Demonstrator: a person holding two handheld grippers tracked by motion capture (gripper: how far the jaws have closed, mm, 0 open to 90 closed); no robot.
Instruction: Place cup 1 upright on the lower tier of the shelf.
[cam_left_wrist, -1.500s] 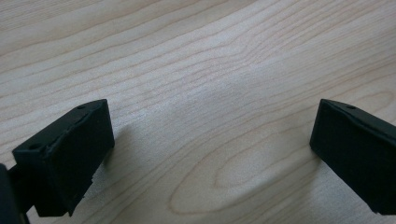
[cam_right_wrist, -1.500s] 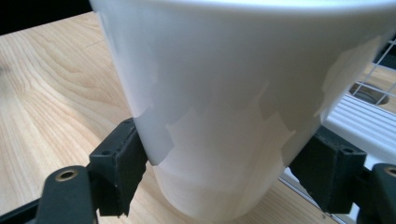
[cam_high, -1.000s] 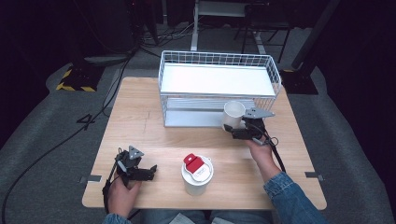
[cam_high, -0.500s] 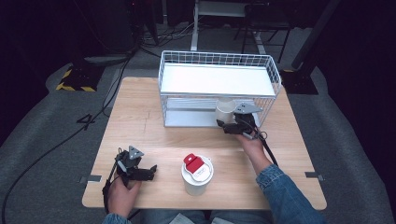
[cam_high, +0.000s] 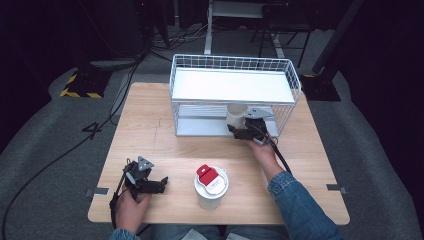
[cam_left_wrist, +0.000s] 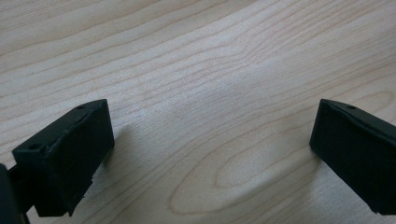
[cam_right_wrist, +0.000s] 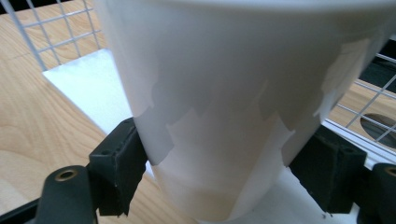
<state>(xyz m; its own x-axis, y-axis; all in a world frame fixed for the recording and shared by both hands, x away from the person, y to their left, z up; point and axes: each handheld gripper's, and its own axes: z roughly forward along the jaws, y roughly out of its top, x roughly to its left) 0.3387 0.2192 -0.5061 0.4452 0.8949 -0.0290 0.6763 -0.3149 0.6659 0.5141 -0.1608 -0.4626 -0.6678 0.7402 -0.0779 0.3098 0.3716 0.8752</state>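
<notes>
Gripping a white paper cup (cam_right_wrist: 219, 107), the right gripper (cam_right_wrist: 224, 175) has its black jaws pressed against the cup's lower sides, and that close-up view shows torn white patches on the cup wall, a detail too small to make out from above. The high view gives the wider setting: the cup (cam_high: 235, 114) sits at the open front of the wire rack (cam_high: 287, 67), on its lower shelf under the white top board, with the right gripper (cam_high: 236, 131) reaching in from the table side. The right forearm, in a denim sleeve, stretches forward and slightly left across the wooden table (cam_high: 150, 115).

Down at the near left edge, the left gripper (cam_high: 161, 183) lies low over the wood. Its own view shows the jaws standing wide apart with bare table grain (cam_left_wrist: 210, 93) between them. A lidded white cup (cam_high: 211, 186) with a red tab stands near it, apart.
</notes>
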